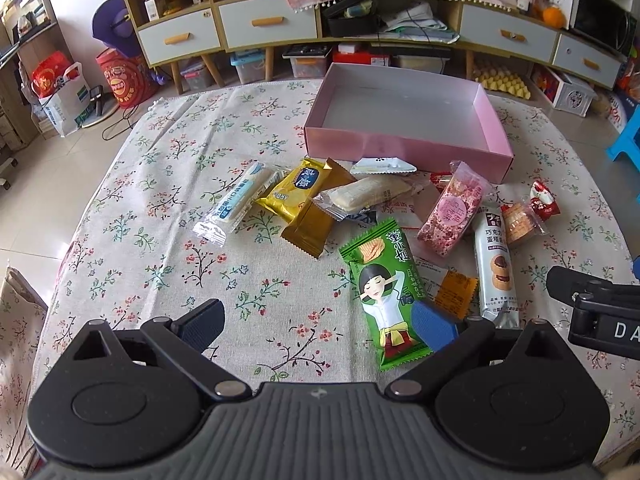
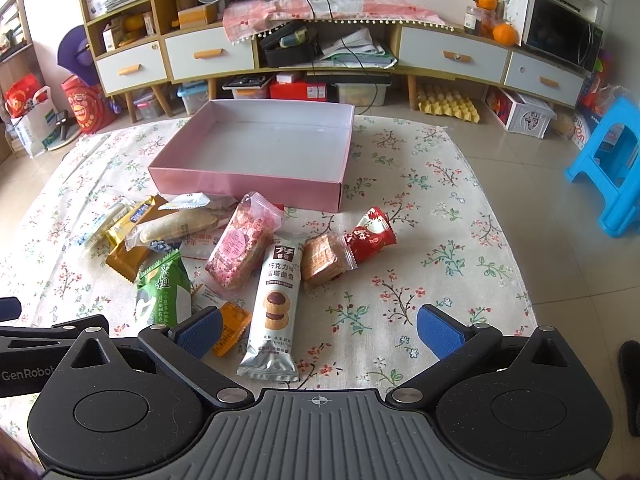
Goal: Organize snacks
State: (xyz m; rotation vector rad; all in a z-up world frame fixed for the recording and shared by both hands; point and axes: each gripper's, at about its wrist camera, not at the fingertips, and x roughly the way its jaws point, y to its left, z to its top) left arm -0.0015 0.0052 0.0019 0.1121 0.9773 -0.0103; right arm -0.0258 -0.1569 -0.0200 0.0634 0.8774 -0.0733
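Observation:
An empty pink box [image 1: 404, 148] [image 2: 248, 184] lies at the back of the floral cloth. Several wrapped snacks are scattered in front of it: a green packet [image 1: 380, 280] [image 2: 162, 292], a yellow packet [image 1: 298, 194], a pink speckled bar [image 1: 450, 210] [image 2: 240, 248], a white chocolate-tart bar [image 1: 496, 268] [image 2: 276, 300], a red candy [image 2: 370, 234]. My left gripper [image 1: 318, 326] is open low over the cloth, its right pad over the green packet's lower end. My right gripper [image 2: 318, 334] is open with the white bar's lower end between its fingers, nothing clamped.
The floral tablecloth [image 1: 168, 216] [image 2: 432, 240] has bare cloth on the left and on the right. Behind stand a low cabinet [image 2: 320, 56] with drawers, storage bins beneath, a microwave [image 2: 560, 36] and a blue stool [image 2: 612, 176].

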